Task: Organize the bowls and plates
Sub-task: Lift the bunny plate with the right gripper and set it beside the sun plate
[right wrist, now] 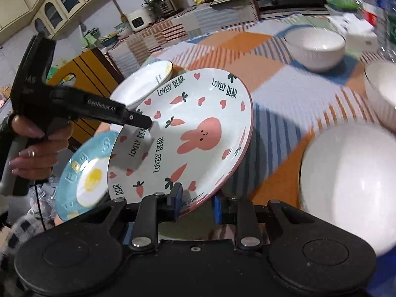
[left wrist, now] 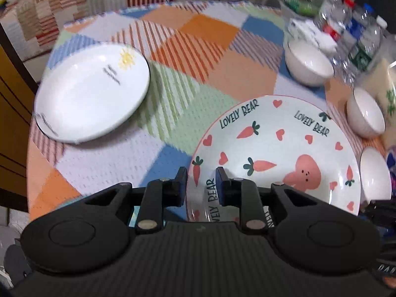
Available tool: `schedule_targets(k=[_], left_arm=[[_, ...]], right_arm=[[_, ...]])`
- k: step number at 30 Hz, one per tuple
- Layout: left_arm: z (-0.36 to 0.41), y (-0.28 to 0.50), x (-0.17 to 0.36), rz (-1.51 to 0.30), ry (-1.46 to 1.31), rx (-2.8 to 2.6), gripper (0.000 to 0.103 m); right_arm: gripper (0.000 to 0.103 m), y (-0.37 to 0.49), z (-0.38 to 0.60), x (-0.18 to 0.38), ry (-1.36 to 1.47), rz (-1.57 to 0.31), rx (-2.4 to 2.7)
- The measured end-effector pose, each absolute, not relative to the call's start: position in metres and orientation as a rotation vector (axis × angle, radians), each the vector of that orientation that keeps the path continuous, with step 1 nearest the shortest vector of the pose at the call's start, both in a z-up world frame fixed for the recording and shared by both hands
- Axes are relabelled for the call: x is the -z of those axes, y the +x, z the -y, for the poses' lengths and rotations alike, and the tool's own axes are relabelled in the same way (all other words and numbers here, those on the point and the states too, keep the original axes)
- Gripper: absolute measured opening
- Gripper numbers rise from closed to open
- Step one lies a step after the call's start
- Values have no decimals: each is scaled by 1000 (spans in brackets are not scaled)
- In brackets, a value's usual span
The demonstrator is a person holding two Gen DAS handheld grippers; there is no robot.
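A white plate printed with a pink bunny, carrots and hearts (left wrist: 272, 148) (right wrist: 198, 133) hangs tilted above the patchwork tablecloth. My left gripper (left wrist: 201, 180) is shut on its near rim; the right wrist view shows it (right wrist: 146, 123) clamped on the plate's left edge. My right gripper (right wrist: 196, 201) is shut on the plate's lower rim. A plain white plate with a yellow sun (left wrist: 91, 94) (right wrist: 148, 79) lies on the table to the left. A blue plate with a fried-egg design (right wrist: 81, 173) sits under the bunny plate's left side.
Three white bowls (left wrist: 307, 64) (left wrist: 363, 113) (left wrist: 373, 173) stand along the table's right side; the nearest bowl (right wrist: 346, 185) is close to my right gripper. Water bottles (left wrist: 354, 37) crowd the far right corner. A hand (right wrist: 37, 143) holds the left gripper's handle.
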State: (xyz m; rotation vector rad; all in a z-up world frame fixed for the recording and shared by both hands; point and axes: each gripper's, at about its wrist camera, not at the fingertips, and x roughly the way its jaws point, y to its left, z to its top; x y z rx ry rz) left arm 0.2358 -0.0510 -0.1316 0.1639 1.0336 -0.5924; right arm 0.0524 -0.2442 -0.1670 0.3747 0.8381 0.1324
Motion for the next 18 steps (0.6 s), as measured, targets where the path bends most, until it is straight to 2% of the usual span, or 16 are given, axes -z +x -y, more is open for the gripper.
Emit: schedule_targets(k=[7,18], left_arm=[[64,260,111,-1005,81,577,22],[90,293,145,-1056,7,507,22]], right_arm=[[30,104,286,135,316,-844,-197],[29,174,332,140,268,-927,-209]])
